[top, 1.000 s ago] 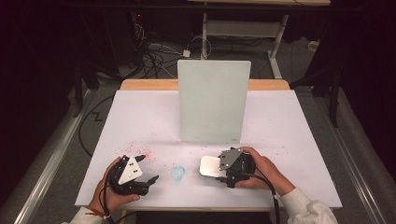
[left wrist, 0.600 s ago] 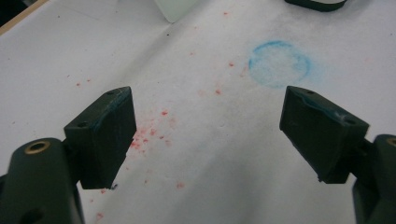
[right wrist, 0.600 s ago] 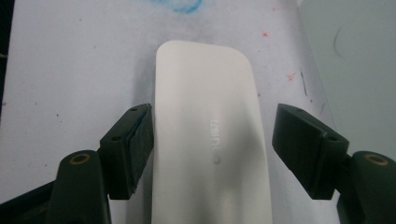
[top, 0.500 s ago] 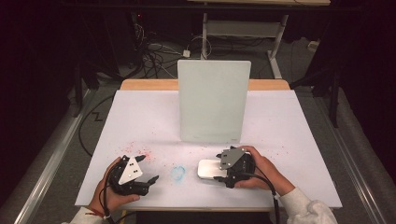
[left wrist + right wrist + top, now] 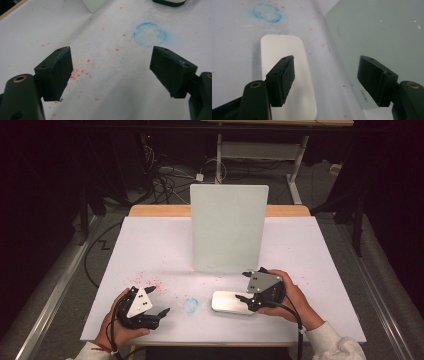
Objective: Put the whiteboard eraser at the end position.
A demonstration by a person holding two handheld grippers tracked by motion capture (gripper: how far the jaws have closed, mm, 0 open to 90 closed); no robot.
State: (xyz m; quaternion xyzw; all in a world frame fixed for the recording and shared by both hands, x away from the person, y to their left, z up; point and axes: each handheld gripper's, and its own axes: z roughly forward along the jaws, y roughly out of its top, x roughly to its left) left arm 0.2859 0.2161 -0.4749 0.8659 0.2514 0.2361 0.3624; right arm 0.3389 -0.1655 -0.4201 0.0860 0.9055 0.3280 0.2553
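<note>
A white rounded block (image 5: pixel 229 303) lies flat on the white table (image 5: pixel 300 250), just in front of the upright pale board (image 5: pixel 229 227). My right gripper (image 5: pixel 244 286) is at the block's right end and open. In the right gripper view (image 5: pixel 327 62) its left jaw hangs over the block (image 5: pixel 287 52) and its right jaw stands before the board (image 5: pixel 382 32), with nothing between the jaws. At the front left, my left gripper (image 5: pixel 157 300) is open and holds nothing. In the left gripper view (image 5: pixel 111 57) it hovers over bare table.
A blue chalk ring (image 5: pixel 190 305) marks the table between the two grippers. Red specks (image 5: pixel 147 282) are scattered in front of the left gripper (image 5: pixel 80 72). The table's front edge runs close under both hands. Cables and a stand's legs lie on the floor beyond the table.
The white block, tilted at the right gripper a second ago, now lies flat on the table a little lower and to the left. The left gripper has stayed put.
</note>
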